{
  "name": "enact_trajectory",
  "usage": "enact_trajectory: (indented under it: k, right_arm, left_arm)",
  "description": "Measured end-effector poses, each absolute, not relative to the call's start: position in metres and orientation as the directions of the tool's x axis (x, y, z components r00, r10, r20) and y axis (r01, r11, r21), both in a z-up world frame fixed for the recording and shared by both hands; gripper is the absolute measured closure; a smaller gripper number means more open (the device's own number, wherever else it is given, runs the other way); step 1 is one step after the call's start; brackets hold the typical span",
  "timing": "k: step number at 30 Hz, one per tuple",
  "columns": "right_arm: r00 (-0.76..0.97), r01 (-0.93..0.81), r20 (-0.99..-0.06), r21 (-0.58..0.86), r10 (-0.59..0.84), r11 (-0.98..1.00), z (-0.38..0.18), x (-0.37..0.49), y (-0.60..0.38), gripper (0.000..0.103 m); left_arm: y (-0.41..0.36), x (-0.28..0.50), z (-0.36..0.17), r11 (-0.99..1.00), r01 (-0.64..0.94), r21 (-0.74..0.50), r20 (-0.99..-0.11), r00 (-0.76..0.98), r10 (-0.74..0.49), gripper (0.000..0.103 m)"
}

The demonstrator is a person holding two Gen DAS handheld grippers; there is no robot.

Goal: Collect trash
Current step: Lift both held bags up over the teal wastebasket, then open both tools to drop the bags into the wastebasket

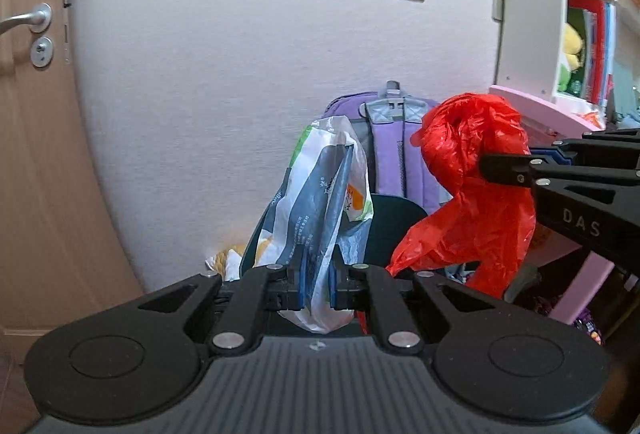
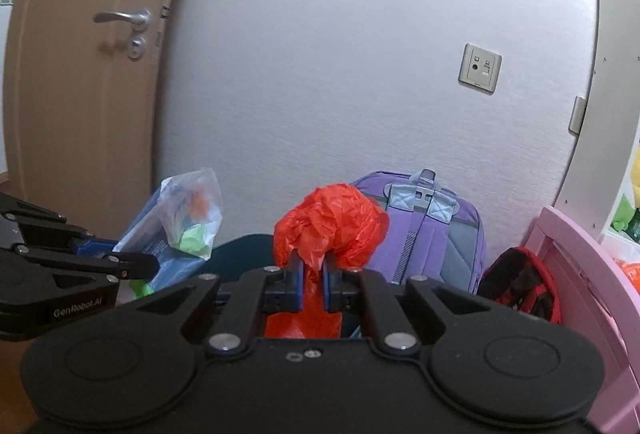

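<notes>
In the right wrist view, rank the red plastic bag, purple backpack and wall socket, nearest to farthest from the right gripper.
1. Red plastic bag: pinched in the right gripper, dead centre.
2. Purple backpack: behind it, slightly right, against the wall.
3. Wall socket: high on the wall, upper right.

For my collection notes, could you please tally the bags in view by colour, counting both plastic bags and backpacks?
Red plastic bag, in the right gripper: 1
White printed plastic bag, in the left gripper: 1
Purple backpack: 1
Red-and-black backpack: 1
Total: 4
</notes>
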State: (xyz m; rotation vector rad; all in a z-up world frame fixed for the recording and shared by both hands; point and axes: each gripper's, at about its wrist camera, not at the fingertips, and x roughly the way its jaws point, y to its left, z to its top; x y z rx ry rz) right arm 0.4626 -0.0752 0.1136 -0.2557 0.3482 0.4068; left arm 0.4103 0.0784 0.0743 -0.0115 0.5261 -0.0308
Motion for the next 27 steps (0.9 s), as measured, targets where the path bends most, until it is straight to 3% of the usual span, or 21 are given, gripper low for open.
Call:
enact_trajectory:
  k: [9, 18, 27]
  right_arm:
    - [0.833, -0.419, -0.461, -0.167, 0.305, 0.892, 0.075, 0.529, -0.058, 0.096]
    - [0.722, -0.470, -0.609, -0.082, 0.329, 0.879, 0.033, 0.562, -0.048, 0.096]
    - [0.662, -0.497, -0.673, -0.064, 0.330, 0.866, 0.008, 0.564, -0.049, 0.086]
  left_arm:
    - [0.070, 0.486, 0.040, 1.000, 0.026, 0.017, -0.589, 0.808, -0.011, 0.093]
    - [0.060, 0.537, 0.004, 0.997, 0.066, 0.051, -0.683, 0.730, -0.013, 0.093]
    - [0.059, 0.554, -0.018, 0.996, 0.075, 0.044, -0.727, 0.686, -0.020, 0.093]
